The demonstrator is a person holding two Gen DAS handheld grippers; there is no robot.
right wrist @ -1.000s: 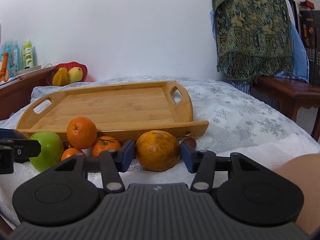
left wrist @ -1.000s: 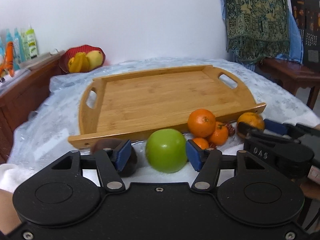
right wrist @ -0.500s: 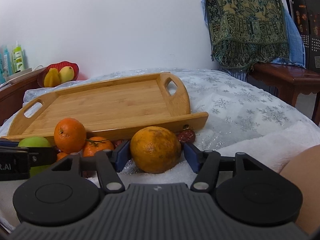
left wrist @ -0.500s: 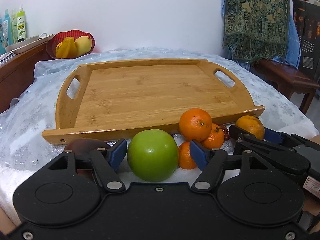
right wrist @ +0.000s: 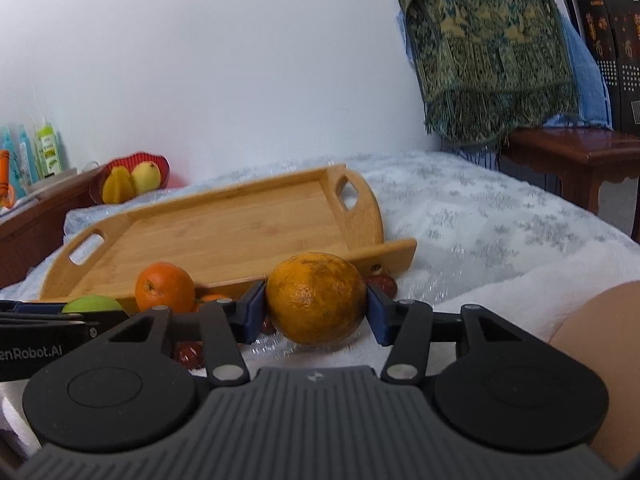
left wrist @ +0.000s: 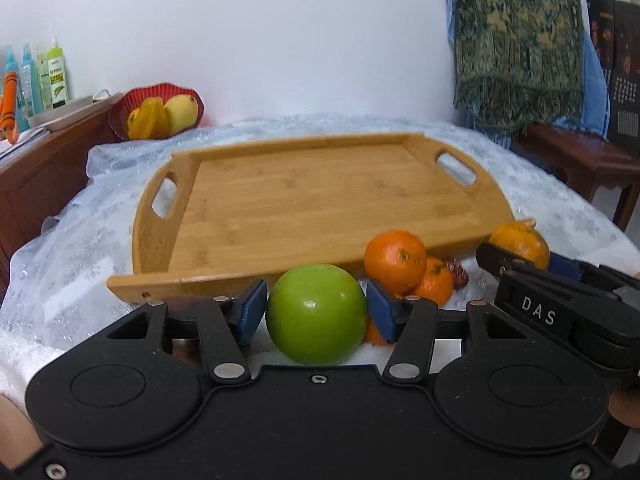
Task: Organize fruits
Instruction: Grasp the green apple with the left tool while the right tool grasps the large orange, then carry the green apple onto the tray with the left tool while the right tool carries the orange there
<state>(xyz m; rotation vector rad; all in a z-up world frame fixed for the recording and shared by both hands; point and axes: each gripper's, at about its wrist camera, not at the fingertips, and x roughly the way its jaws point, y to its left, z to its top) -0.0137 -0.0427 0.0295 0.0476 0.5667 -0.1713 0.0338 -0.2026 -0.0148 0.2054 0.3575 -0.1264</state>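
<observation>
My left gripper is shut on a green apple, held just in front of the wooden tray. My right gripper is shut on a large yellow-orange orange, held near the tray's front right corner. The tray holds nothing. A bright orange and smaller tangerines lie on the white cloth in front of the tray. The right gripper and its orange also show at the right of the left wrist view.
Small red dates lie by the tray corner and under my right gripper. A red basket with yellow fruit sits on a wooden cabinet at back left, beside bottles. A draped chair and wooden side table stand at right.
Both grippers closed on their fruit and rose slightly. The dark brown fruit by my left finger has dropped out of the left view.
</observation>
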